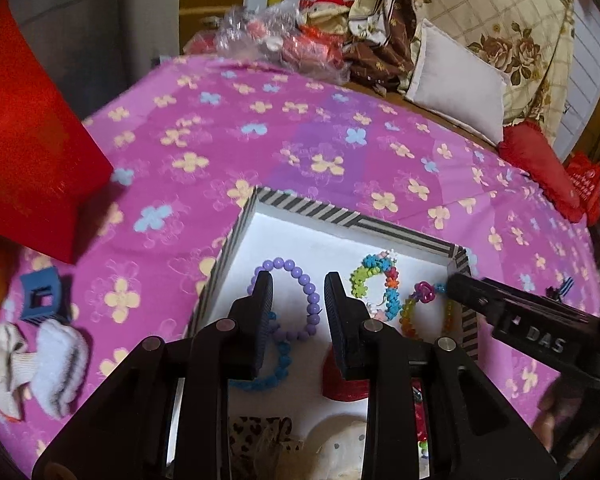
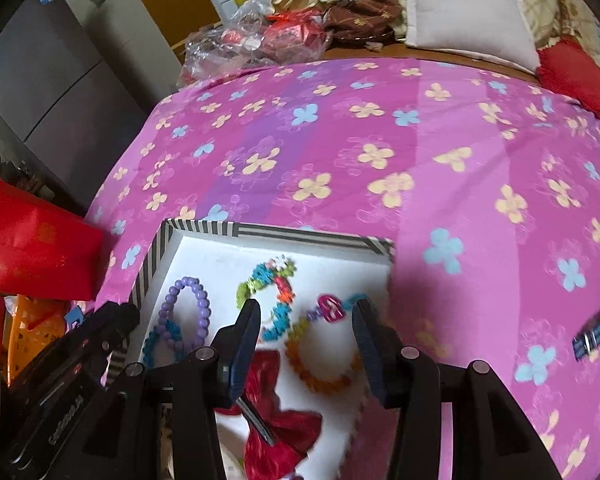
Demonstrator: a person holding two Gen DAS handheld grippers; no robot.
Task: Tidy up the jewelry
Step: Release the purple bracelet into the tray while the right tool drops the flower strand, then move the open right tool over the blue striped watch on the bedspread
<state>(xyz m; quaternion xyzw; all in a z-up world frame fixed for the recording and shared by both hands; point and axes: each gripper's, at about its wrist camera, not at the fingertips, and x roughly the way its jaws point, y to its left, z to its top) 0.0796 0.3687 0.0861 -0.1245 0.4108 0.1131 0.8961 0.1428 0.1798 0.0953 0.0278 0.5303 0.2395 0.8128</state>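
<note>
- Far left of the left wrist view: a red bag (image 1: 32,152) fills the upper left; below it a blue hair clip (image 1: 42,298) and a white striped bow (image 1: 36,364) lie on the pink flowered bedspread (image 1: 300,136).
- Centre of that view: a striped-rim box (image 1: 300,202) with a white floor sits on the bedspread.
- In the box, left to right: a purple bead bracelet (image 1: 300,280), overlapping a blue bead bracelet (image 1: 276,364) below it; a red bow (image 1: 340,388) at lower centre; a multicoloured flower bracelet (image 1: 376,276); an orange-and-rainbow bracelet with a pink charm (image 1: 424,294) by the right wall.
- The left claw (image 1: 298,286) hangs over the purple bracelet, fingers parted, nothing pinched between them.
- Right of that view: the right claw's finger (image 1: 464,284) reaches over the box's right corner.
- Right wrist view, lower centre: the right claw (image 2: 306,312) stands spread over the box (image 2: 300,236), empty, with the pink charm (image 2: 328,308) seen between its fingers, though I cannot tell the gap beneath.
- Right edge: a dark blue striped clip (image 2: 596,332) lies on the bedspread, well apart from the box.
- Upper right: a white pillow (image 2: 468,12).
</note>
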